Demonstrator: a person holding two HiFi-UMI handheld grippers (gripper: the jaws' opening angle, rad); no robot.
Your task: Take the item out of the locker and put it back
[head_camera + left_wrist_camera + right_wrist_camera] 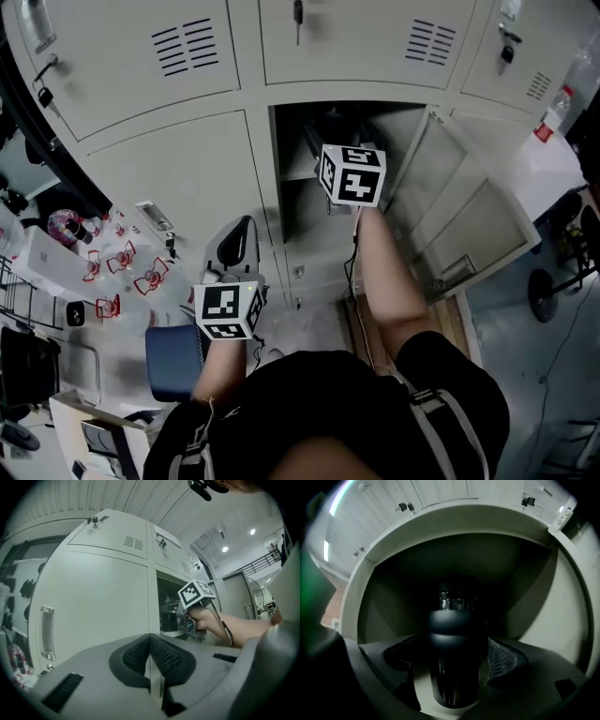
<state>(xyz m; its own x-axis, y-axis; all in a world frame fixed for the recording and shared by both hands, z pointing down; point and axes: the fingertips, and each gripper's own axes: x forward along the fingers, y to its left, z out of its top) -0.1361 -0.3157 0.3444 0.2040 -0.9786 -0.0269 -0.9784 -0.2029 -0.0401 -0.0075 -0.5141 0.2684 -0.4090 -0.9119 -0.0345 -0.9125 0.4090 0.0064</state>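
Dark bottle (452, 620) stands upright on the floor of the open locker compartment (361, 588), roughly centred, with the back wall in shadow behind it. Glossy lower body, matte rounded band round the shoulder, neck lost in the dark.

Right gripper (454, 660) reaches level into the compartment with the bottle between its jaws. The jaws stand wide and the pads are not pressing: a clear gap on the left side, a thinner one on the right – so nothing is gripped. In the head view its marker cube (352, 174) sits right at the compartment mouth, and the person's right forearm (389, 281) stretches out behind it.

Compartment door (469, 220) is swung open to the right, inner face showing.

Left gripper (151, 656) – jaws closed together, pads meeting along the centre line, empty. It is held lower and to the left, well apart from the bottle, facing the closed locker door (93, 602) beside the open compartment; that door's metal handle (47, 632) is at its left edge. From the left gripper view the bottle shows only as a dark shape inside the opening, just left of the right hand (201, 618).

Upper-row doors are closed, with a key (298, 14) hanging in one lock.
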